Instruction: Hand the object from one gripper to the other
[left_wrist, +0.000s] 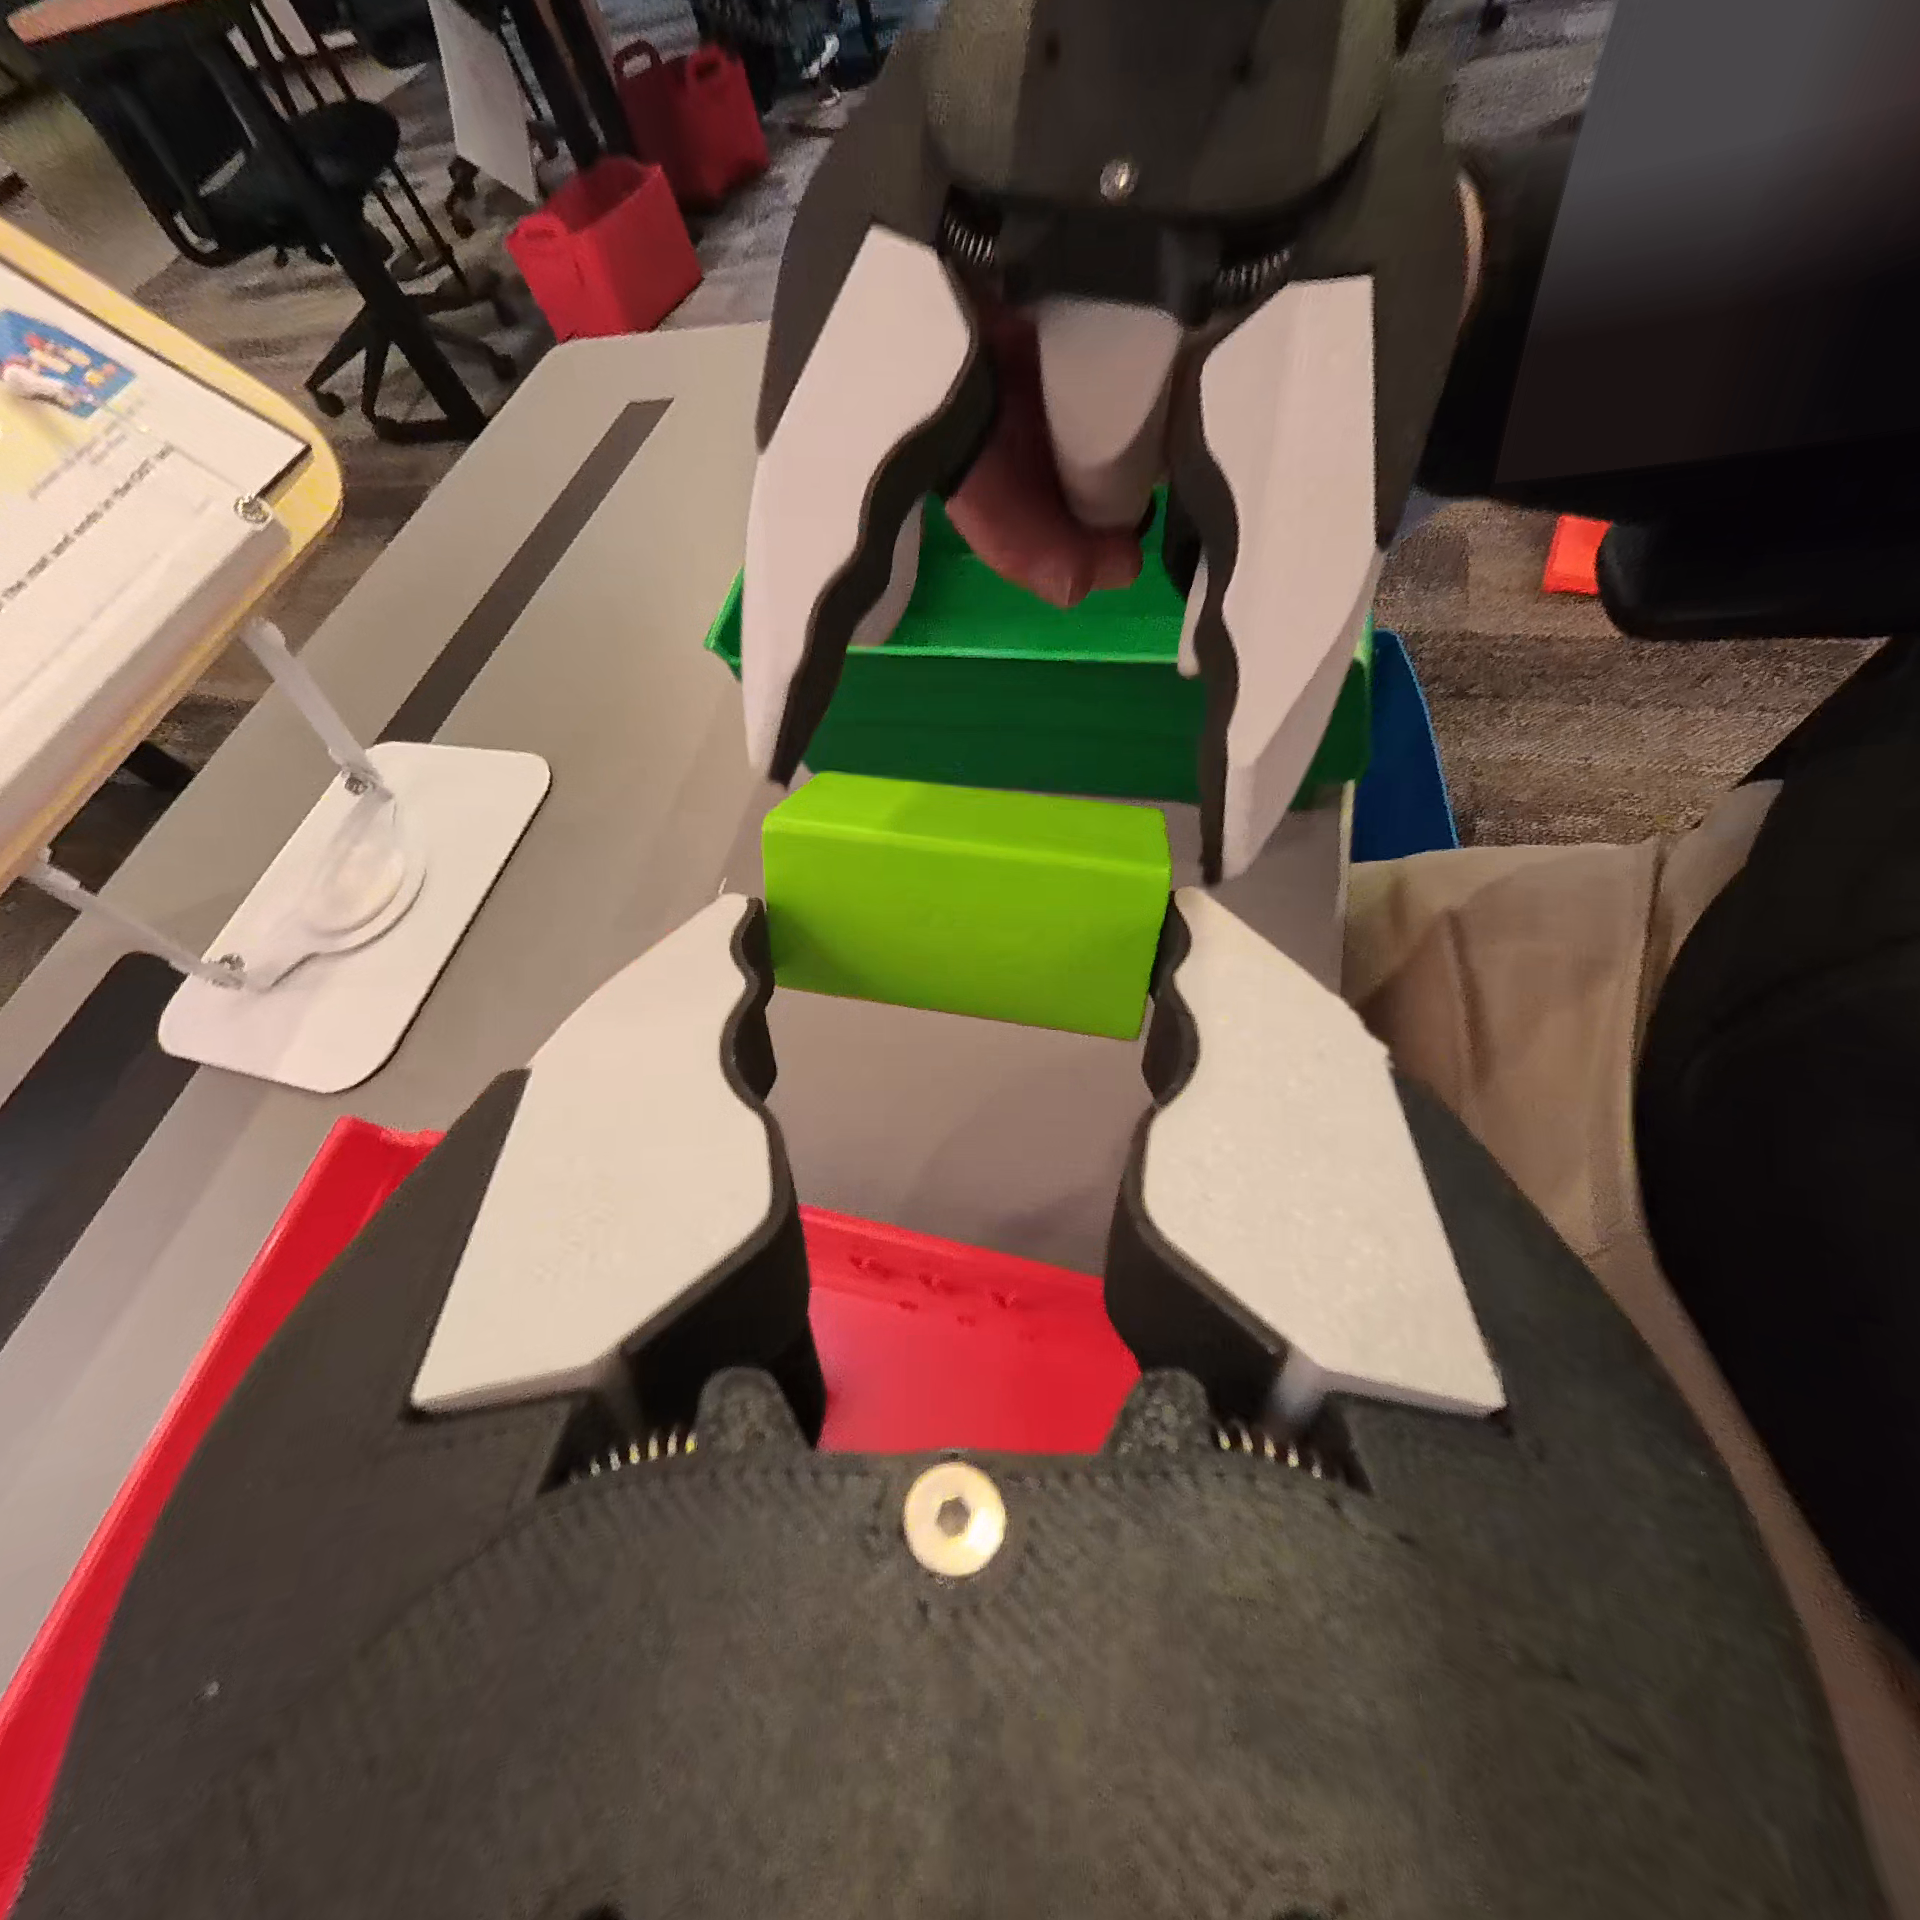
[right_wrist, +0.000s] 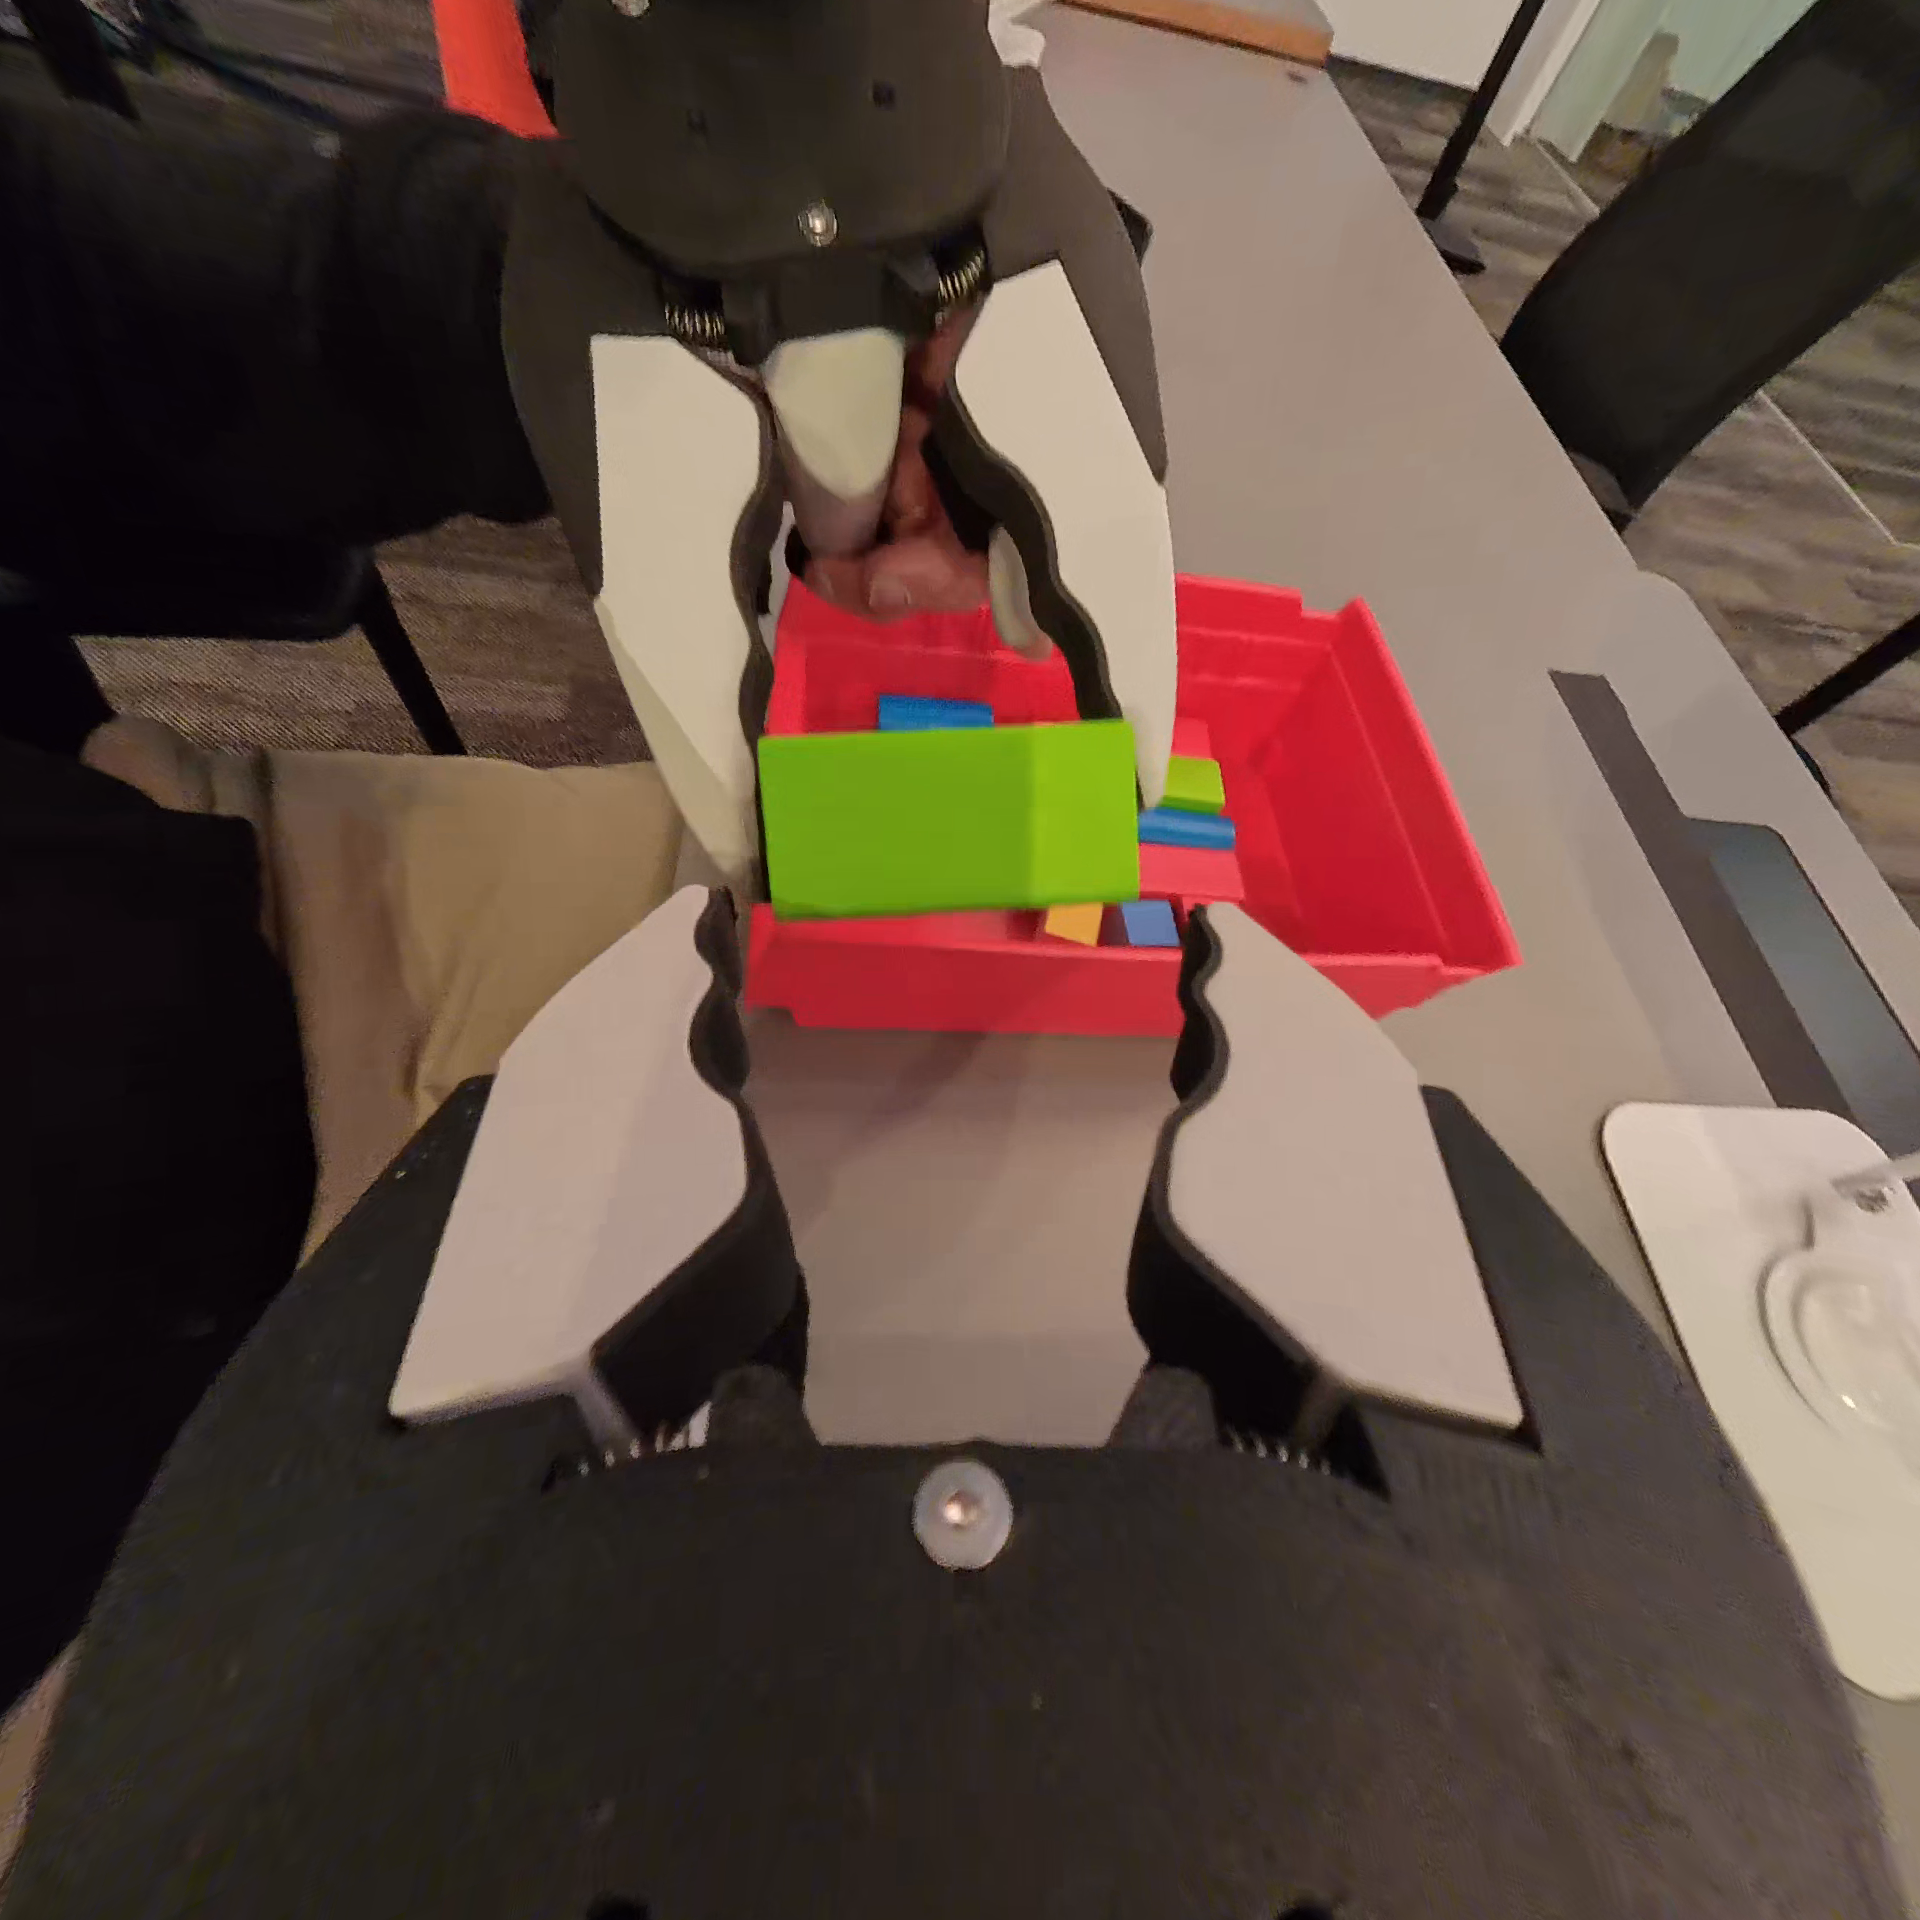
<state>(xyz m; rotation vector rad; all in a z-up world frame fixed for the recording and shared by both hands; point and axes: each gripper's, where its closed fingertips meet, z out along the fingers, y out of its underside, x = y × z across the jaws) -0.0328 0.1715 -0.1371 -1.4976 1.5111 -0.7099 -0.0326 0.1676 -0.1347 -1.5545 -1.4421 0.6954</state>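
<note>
Left claw (left_wrist: 961, 935): jaws clamped on the ends of the lime-green block (left_wrist: 961, 914), carried above the grey tabletop (left_wrist: 644, 665). Right claw (right_wrist: 951, 914): jaws spread wide, tips just short of the block, not gripping. Beyond, on the tabletop: red bin (right_wrist: 1371, 790) holding small coloured blocks (right_wrist: 1184, 826); green bin (left_wrist: 997, 707).

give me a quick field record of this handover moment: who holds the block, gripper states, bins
object: lime green block, in the air between the two grippers
holder: left gripper, fingertips on both ends of the block
left state: shut on the block
right gripper: open, facing the block, not touching it
red bin: holds small coloured blocks
green bin: behind the right gripper, contents hidden
surface: grey table
</note>
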